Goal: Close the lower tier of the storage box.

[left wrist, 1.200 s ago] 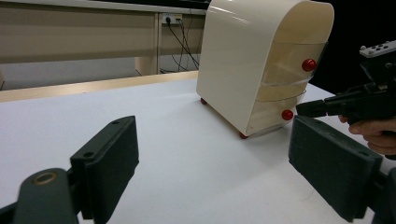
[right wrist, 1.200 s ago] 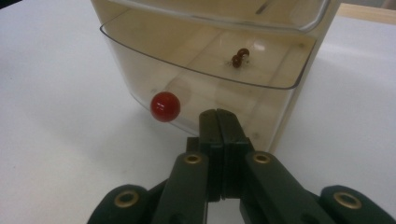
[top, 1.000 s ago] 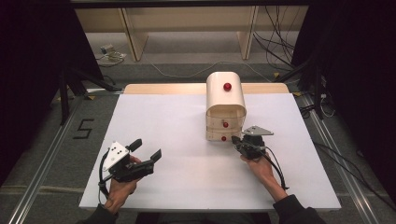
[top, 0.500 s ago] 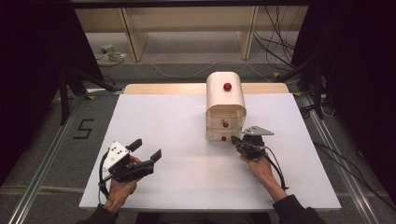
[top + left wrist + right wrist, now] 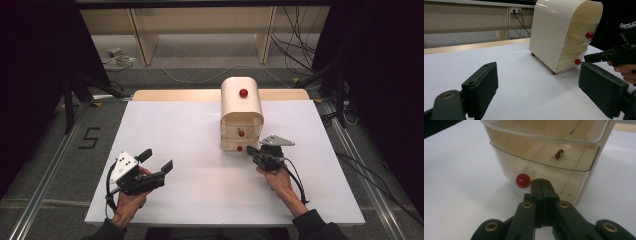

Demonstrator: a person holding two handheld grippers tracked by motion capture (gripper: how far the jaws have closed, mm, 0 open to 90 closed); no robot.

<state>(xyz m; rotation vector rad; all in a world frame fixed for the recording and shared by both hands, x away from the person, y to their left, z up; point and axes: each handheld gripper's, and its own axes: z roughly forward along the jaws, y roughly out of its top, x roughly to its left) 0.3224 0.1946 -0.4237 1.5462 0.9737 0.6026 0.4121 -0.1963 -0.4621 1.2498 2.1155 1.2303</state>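
Beside the small cream plastic drawer cabinet (image 5: pixel 242 114)'s bottom red knob (image 5: pixel 523 180), your right claw (image 5: pixel 541 182) sits clenched empty, while your left claw (image 5: pixel 157 161) hangs released over the white worktop (image 5: pixel 190 150).

Left gripper (image 5: pixel 159 161), near the front left corner of the table (image 5: pixel 200 130): black body, two flat rectangular black jaws, each with small round screw holes in its face. Brass-coloured ring at the jaw pivot in the left gripper view. Light grey three-cornered plate on top, dotted with small dark marks. Black cable loops from its rear.

Right gripper (image 5: pixel 250 150), nearer the table's front right: black body, same grey three-cornered plate, black cable trailing back along the forearm. Right gripper view shows narrow black jaws on two black link arms, each with brass-ringed pivots, more at the base.

Both forearms end in dark sleeves at the table's front edge.
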